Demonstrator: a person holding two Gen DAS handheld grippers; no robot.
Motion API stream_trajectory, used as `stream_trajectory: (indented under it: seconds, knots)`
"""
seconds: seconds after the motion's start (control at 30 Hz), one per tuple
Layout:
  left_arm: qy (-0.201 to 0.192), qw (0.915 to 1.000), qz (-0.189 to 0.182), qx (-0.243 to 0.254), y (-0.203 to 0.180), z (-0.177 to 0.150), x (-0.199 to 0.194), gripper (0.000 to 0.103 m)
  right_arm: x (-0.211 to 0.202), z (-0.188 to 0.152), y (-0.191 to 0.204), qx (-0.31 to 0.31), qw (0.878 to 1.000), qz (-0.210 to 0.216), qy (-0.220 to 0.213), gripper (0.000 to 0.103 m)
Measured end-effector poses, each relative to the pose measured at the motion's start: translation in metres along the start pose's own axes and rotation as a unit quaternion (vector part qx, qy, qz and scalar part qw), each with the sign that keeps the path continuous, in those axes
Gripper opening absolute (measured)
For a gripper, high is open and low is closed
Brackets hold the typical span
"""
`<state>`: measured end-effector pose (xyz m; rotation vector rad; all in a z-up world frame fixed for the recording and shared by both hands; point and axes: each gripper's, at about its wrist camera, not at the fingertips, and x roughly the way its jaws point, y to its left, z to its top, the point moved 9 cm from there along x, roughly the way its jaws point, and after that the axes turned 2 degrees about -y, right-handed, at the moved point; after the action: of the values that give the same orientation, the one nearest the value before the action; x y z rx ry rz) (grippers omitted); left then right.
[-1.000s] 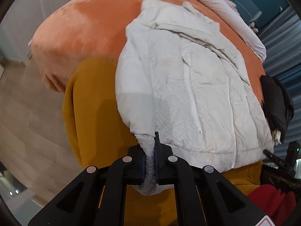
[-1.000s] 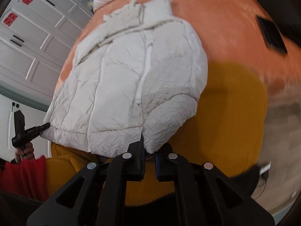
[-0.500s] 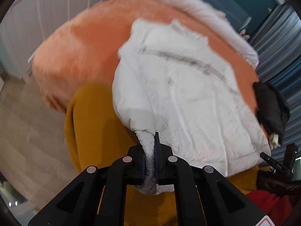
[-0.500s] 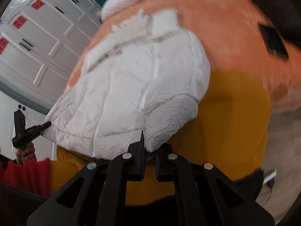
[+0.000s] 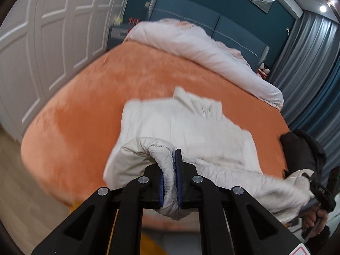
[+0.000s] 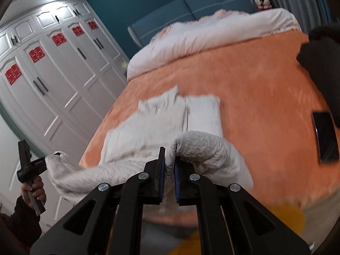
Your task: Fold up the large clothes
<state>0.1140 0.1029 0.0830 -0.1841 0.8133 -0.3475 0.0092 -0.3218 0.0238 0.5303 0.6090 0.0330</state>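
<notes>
left claw (image 5: 170, 182): pinching the hem corner of the white puffer jacket (image 5: 191, 131); fabric bunched between the blue pads, jaws opening slightly, pads on the cloth.
right claw (image 6: 169, 178): clamped nearly shut on the other hem corner, quilted fabric folded over the tips.
jacket: lies front up on the orange bedspread (image 5: 95, 97), collar toward the headboard; bottom edge lifted off the bed and stretched between my two claws, sagging in the middle.
cross-view: my right hand shows at the right edge of the left view, my left hand (image 6: 35, 191) at the left edge of the right view, each gripping a handle.
bed: white duvet (image 5: 201, 48) bunched at the head end, blue headboard (image 6: 191, 12) behind.
other items: black garment (image 5: 301, 148) at the bed edge, dark phone (image 6: 325, 136) flat on the bedspread.
room: white wardrobe (image 6: 53, 74) with red decals.
</notes>
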Motion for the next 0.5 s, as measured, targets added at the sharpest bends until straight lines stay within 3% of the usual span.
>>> stream_trajectory:
  seconds: [0.23,0.5]
  knots:
    - [-0.012,0.9993,0.034,-0.001,0.01,0.054,0.077,0.012,0.066,0.053,-0.006,0.014,0.999,-0.013,-0.034,0.006]
    - [0.0,0.9961,0.088,0.006,0.028,0.084,0.163,0.013,0.145,0.089,-0.021,0.028,0.998,-0.037,-0.048,0.007]
